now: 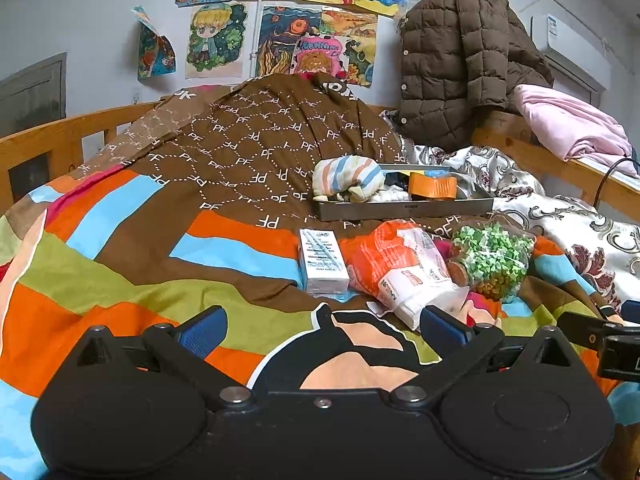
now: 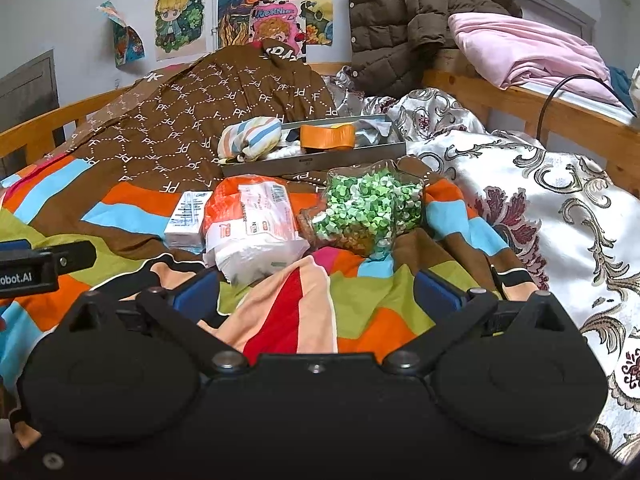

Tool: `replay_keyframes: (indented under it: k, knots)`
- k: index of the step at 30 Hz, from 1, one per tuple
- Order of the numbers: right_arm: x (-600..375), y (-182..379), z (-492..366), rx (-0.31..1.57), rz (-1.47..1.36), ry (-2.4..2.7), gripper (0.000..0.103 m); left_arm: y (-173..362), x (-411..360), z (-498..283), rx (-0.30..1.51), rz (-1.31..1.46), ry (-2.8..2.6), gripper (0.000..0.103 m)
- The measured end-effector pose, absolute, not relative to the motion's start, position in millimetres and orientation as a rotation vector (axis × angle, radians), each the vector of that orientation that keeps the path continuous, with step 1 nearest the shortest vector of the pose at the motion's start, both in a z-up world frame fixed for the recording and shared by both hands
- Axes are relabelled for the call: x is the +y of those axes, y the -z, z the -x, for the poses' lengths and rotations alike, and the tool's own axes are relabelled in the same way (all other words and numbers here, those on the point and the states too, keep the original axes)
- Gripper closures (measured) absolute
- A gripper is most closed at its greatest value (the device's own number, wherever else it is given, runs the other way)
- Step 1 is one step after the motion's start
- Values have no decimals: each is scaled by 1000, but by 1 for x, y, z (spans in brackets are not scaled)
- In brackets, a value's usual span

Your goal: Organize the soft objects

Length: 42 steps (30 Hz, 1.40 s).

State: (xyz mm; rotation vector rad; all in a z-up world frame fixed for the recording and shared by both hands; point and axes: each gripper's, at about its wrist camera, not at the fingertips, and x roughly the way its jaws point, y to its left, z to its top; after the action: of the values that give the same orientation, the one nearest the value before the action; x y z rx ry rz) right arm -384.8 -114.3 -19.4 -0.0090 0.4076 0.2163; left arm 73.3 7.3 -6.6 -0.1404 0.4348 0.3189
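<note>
Now the left gripper and the right gripper both stand wide apart, nothing between their blue pads, low over the striped quilt of the bed.

One metal tray lies on the brown part of the quilt; I use it as the landmark. Inside it, at its left end, sits one soft bundle with pastel stripes in blue, peach and white, knotted and puffy. Beside the bundle, still in the tray, is one orange tape roll.

In front of the tray three things lie in a row on the quilt: one small white carton, one orange-and-white tissue pack, soft and crinkled, and one clear jar lying on its side, full of green and white bits.
</note>
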Motion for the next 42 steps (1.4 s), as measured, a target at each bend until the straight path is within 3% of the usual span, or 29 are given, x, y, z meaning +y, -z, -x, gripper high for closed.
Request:
replay_keyframes:
  k: [42]
  knots:
    - [-134,23,373,411,17,-221,1,7,4,-71,436,177,-263,1]
